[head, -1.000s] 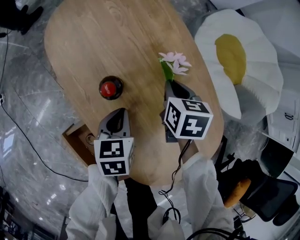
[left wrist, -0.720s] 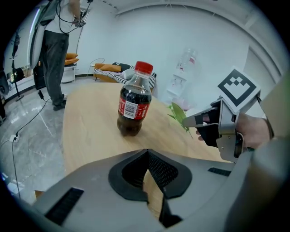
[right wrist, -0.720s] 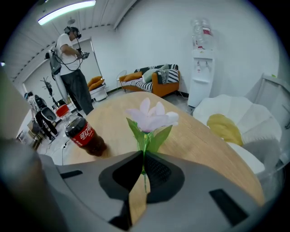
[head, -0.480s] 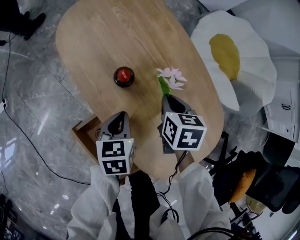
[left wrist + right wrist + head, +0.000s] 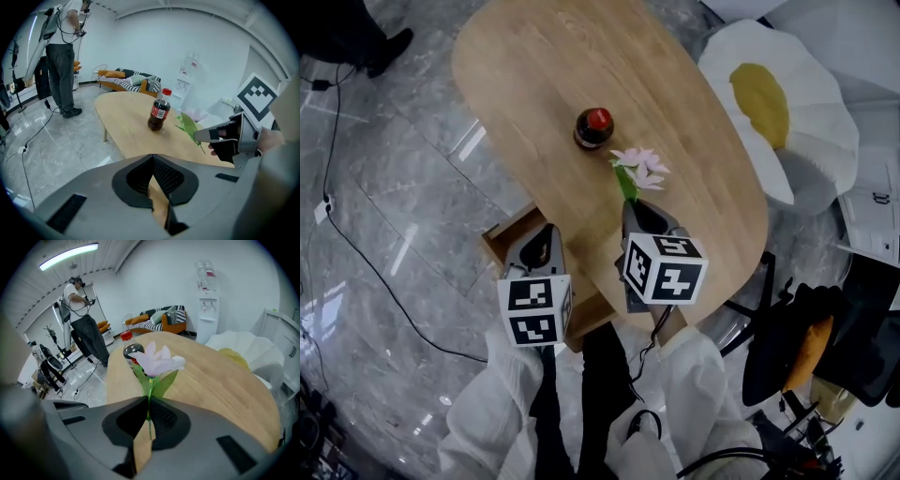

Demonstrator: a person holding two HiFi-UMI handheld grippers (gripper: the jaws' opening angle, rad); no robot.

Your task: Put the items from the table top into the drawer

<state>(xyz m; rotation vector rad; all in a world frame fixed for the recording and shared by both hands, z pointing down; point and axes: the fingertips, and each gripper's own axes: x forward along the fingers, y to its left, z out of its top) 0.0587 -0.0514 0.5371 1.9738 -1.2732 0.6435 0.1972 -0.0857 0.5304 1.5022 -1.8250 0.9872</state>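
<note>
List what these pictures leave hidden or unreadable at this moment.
- Drawer inside: in the head view it is mostly covered by the left gripper and the table edge; absent from both gripper views.
- Flower stem below the leaves: in the head view it is hidden by the right gripper.
- Bottle label text: too small in every view.

You have no words or numbers you can read here. The bottle (image 5: 160,110) on the bench (image 5: 534,75) wears a red label with white print too blurred to make out. The cube (image 5: 534,309) on your left tool (image 5: 542,232) and the cube (image 5: 666,269) on your right tool (image 5: 639,206) show only black-and-white square markers
</note>
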